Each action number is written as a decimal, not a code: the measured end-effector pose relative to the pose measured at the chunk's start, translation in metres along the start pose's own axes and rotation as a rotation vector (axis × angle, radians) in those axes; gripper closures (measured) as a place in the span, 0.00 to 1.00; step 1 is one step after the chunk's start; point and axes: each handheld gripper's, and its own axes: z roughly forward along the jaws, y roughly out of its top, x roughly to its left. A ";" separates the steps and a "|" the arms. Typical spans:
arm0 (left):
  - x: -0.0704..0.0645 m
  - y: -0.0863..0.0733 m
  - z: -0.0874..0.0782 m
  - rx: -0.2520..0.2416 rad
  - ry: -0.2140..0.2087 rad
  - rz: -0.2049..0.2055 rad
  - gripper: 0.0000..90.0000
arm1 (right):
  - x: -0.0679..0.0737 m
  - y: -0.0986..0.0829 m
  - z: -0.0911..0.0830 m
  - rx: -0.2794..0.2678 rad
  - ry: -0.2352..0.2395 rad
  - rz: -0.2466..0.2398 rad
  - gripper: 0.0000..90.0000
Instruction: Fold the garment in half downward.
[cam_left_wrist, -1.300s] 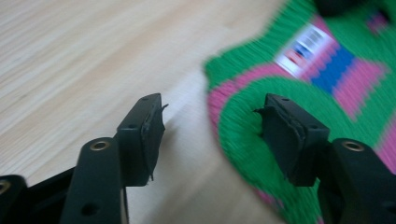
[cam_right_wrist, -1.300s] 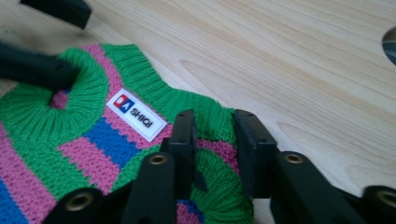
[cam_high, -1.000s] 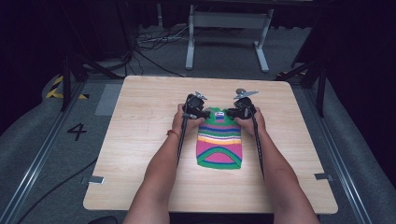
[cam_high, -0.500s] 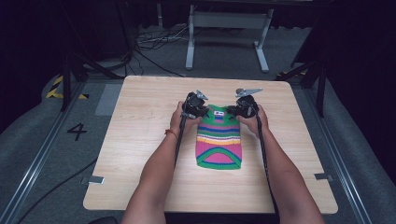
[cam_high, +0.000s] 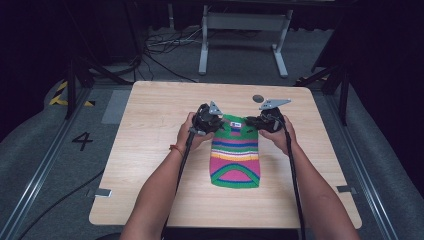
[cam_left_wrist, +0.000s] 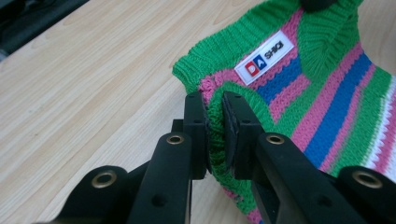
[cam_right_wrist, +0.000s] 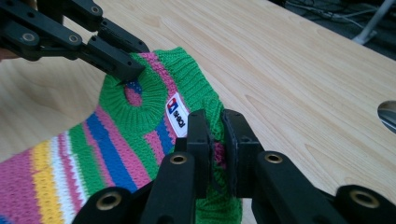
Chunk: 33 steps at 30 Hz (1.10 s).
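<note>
High view: sweater at frame centre, long axis toward bottom edge; left gripper & right gripper at its top corners. Left gripper view: jaws clamped on green edge. Right gripper view: jaws pinch opposite shoulder, beside label.

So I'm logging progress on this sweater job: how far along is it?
Done: the striped sweater lies flat on the table. In hand: the left gripper and right gripper are each shut on a top corner by the label. Left: whatever the next move is, probably a fold or lift; none shows yet.
</note>
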 end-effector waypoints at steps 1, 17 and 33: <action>-0.003 -0.001 -0.004 -0.006 0.006 0.014 0.90 | 0.002 0.000 -0.003 -0.005 0.000 -0.006 0.91; -0.048 -0.029 -0.042 -0.082 -0.091 0.176 0.90 | 0.043 -0.030 -0.038 -0.022 0.147 -0.130 0.91; -0.089 -0.053 -0.055 0.008 -0.138 0.310 0.86 | 0.080 -0.061 -0.062 0.067 0.222 -0.228 0.88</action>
